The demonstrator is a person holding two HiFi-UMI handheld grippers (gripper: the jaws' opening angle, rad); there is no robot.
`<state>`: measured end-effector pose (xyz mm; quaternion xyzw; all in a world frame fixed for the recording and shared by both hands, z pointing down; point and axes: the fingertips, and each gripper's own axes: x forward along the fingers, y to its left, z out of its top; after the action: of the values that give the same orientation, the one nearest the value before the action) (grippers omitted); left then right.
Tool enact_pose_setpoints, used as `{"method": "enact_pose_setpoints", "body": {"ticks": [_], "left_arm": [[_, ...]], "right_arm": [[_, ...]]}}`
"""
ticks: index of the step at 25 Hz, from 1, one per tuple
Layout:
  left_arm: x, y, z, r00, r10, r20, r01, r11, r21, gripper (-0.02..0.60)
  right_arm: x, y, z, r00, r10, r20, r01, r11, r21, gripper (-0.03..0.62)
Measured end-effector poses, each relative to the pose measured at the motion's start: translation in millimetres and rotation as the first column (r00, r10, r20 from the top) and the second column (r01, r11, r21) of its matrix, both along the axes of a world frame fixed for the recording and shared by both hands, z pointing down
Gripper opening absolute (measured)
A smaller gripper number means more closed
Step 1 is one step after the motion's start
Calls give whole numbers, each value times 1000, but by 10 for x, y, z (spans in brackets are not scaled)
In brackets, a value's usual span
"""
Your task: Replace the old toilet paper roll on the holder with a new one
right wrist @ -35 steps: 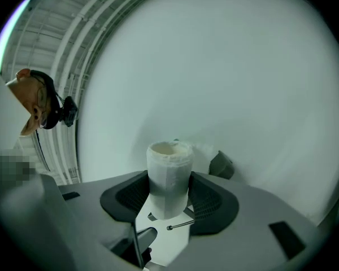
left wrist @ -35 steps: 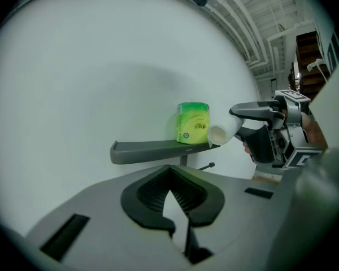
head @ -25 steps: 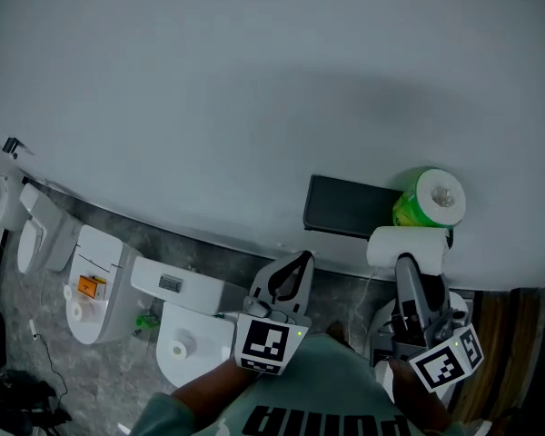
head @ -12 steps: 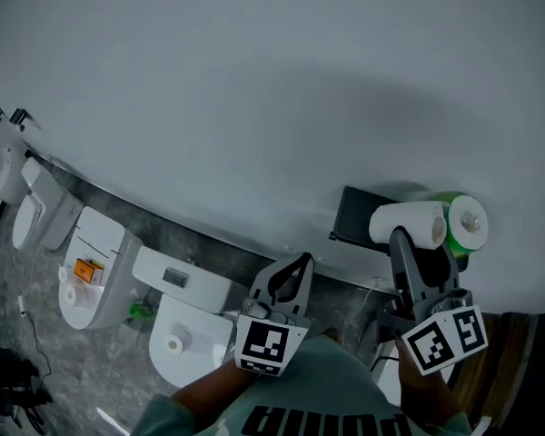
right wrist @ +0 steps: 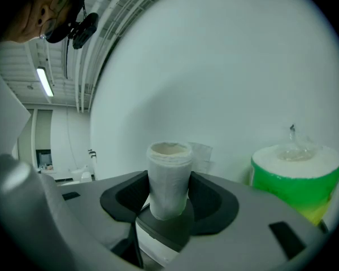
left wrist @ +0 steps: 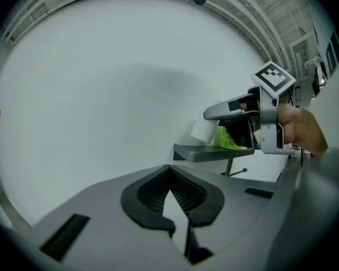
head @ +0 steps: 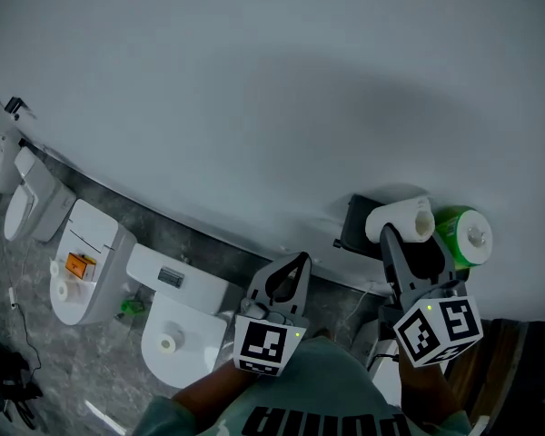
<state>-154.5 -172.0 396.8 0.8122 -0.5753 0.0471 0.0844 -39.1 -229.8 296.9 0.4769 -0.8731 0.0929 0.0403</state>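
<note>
Old roll (right wrist: 169, 162) clamped in my right gripper (right wrist: 169, 199), just beside the green new roll (right wrist: 296, 176) on the shelf (left wrist: 209, 151).
It looks light, nearly spent and crushable, so I squeeze mid-body gently; my left gripper (left wrist: 170, 169) is closed and empty.

A plain white wall (head: 254, 80) fills most of the head view. Along its foot, from 9 o'clock round to 7 o'clock, a row of white toilets (head: 193, 327) stands on a grey speckled floor (head: 36, 334). One toilet carries an orange box (head: 79, 264), with a small green object (head: 130, 307) at its 4 o'clock. Black cables (head: 4, 393) lie at 8 o'clock. In the right gripper view, a ceiling strip light (right wrist: 45, 82) glows at 10 o'clock.
</note>
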Motion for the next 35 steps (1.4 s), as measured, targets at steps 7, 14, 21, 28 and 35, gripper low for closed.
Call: {"method": "enact_pose_setpoints", "body": {"ticks": [7, 14, 21, 28, 35], "left_arm": [[-14, -67, 14, 1000, 5, -12, -5, 1000, 0, 5], [12, -61, 52, 1000, 15, -16, -16, 1000, -7, 5], [18, -65, 48, 1000, 19, -22, -19, 1000, -11, 5], [9, -70, 44, 999, 23, -27, -23, 1000, -10, 5], [33, -31, 11, 999, 30, -25, -30, 1000, -4, 5]], "right_arm": [[-69, -98, 106, 996, -7, -92, 4, 1000, -24, 222], [-77, -139, 165, 992, -4, -128, -2, 999, -43, 222], [-86, -175, 201, 988, -4, -153, -5, 998, -61, 222], [-131, -193, 216, 989, -30, -145, 21, 998, -63, 222], [-116, -132, 215, 990, -30, -141, 21, 998, -62, 239]]}}
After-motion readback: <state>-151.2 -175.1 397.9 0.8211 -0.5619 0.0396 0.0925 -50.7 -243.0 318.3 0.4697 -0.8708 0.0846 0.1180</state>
